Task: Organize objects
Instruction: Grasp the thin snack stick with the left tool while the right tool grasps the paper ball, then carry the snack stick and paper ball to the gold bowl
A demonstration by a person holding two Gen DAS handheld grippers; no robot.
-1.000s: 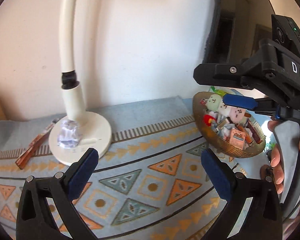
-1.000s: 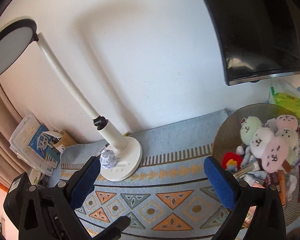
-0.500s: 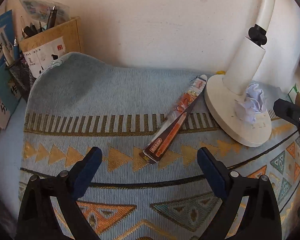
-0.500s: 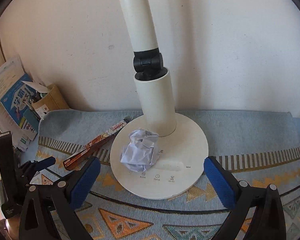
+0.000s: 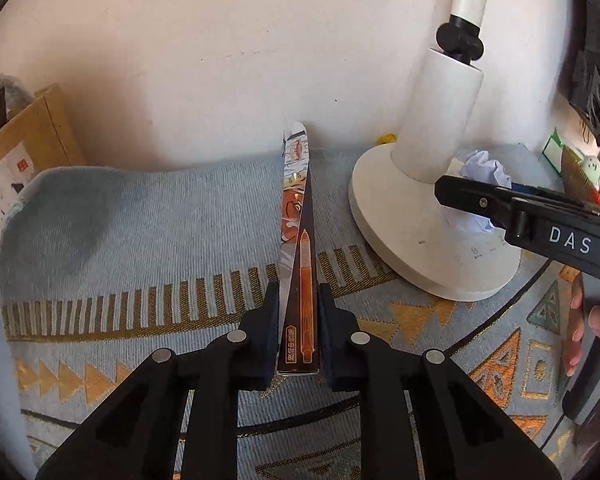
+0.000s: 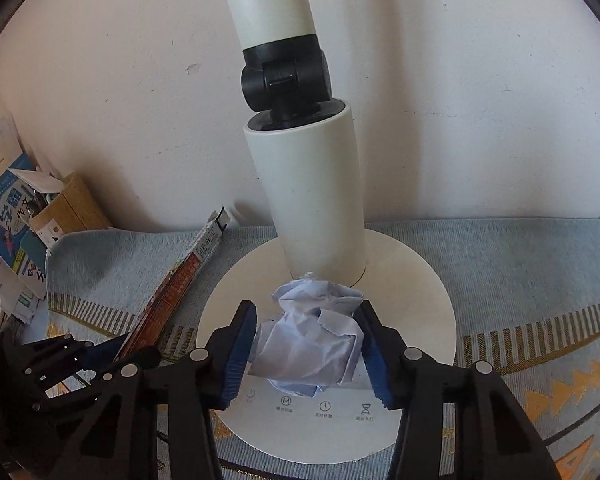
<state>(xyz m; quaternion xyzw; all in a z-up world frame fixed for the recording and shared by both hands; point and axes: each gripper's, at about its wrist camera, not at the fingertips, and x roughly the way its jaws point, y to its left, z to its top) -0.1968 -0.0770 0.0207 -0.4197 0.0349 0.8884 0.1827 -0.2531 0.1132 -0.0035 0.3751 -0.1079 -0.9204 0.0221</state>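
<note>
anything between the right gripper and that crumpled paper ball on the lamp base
Nothing visible. The right gripper already has its blue pads on both sides of the crumpled paper ball, which sits on the lamp base.

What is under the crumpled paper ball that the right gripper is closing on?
The crumpled paper ball lies on the white lamp base, just before its post. Printed control icons show in front of it. The base surface directly beneath the ball is covered, so nothing there can be seen.

We cannot see the lamp (image 6: 300,184) head, cut off above; the books (image 6: 4,208) run off the left edge.
</note>
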